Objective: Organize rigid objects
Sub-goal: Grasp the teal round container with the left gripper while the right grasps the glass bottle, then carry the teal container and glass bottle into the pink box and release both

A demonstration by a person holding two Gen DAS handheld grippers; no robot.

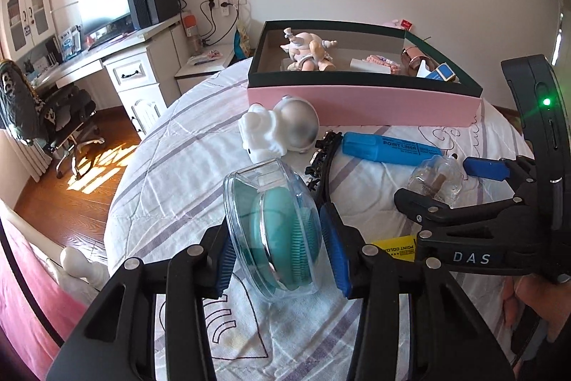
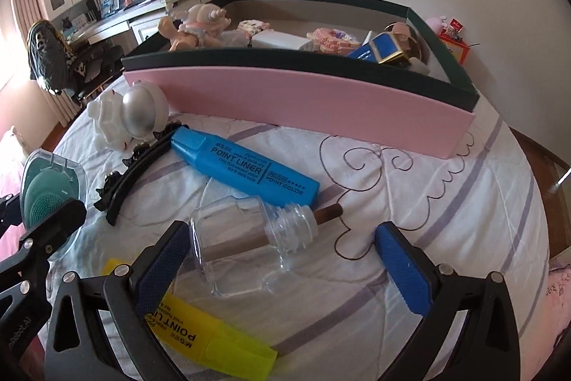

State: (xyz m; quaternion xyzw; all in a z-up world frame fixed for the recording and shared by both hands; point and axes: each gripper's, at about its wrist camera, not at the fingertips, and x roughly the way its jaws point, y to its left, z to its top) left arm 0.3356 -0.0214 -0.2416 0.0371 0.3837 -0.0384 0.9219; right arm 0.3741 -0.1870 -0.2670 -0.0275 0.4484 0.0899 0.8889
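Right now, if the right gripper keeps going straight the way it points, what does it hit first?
Most likely the clear glass bottle lying on its side between the open jaws of the right gripper. The blue highlighter lies beyond it, though depth is hard to judge.

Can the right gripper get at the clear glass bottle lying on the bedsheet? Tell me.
Probably yes. The right gripper stands open with the clear glass bottle lying between its fingers, nothing over it. The yellow highlighter lies under the left finger and might get nudged.
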